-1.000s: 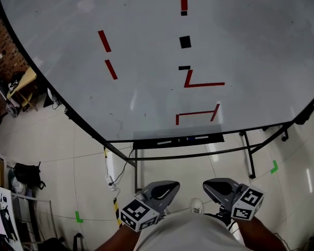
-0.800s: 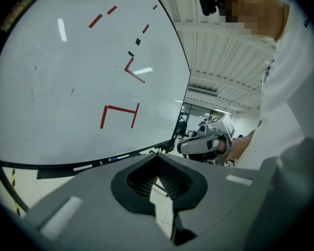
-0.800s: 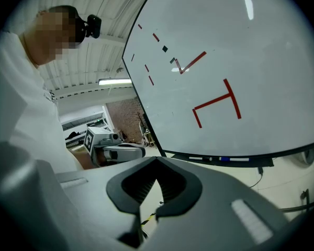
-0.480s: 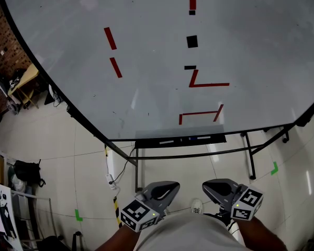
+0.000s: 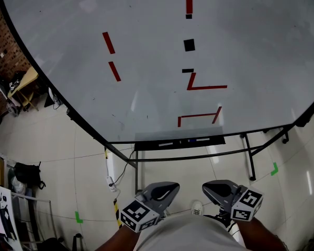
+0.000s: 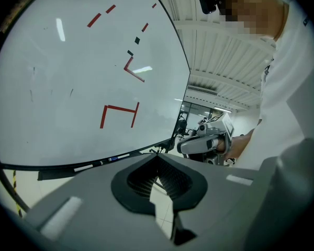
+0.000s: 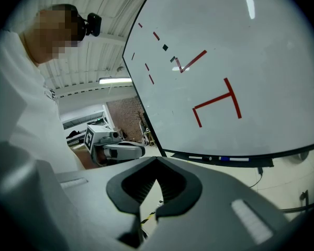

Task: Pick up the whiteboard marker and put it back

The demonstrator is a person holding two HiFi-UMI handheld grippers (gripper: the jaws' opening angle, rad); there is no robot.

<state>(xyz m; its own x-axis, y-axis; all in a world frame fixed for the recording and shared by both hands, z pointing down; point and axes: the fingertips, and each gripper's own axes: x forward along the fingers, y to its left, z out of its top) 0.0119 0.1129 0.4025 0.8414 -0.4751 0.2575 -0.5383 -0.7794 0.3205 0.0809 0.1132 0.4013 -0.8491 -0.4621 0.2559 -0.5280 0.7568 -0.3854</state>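
Whiteboard markers lie in a black tray [image 5: 146, 145] under the whiteboard's lower edge; one with a blue part [image 5: 190, 140] lies between two pale ones. The same markers show in the left gripper view [image 6: 112, 158] and in the right gripper view [image 7: 225, 159]. My left gripper [image 5: 170, 188] and right gripper [image 5: 212, 186] are held low, close to the person's body, well short of the tray. In their own views the left gripper [image 6: 157, 163] and the right gripper [image 7: 157, 166] are shut with nothing between the jaws.
A large whiteboard [image 5: 146, 77] with red tape marks and black squares fills the view, standing on a black metal frame [image 5: 248, 156]. Tiled floor with green corner marks [image 5: 78, 217] lies below. Clutter and a bag [image 5: 26, 174] sit at the left.
The head view has shifted slightly, so the board marks sit a little lower. Both grippers stay where they were, still shut.
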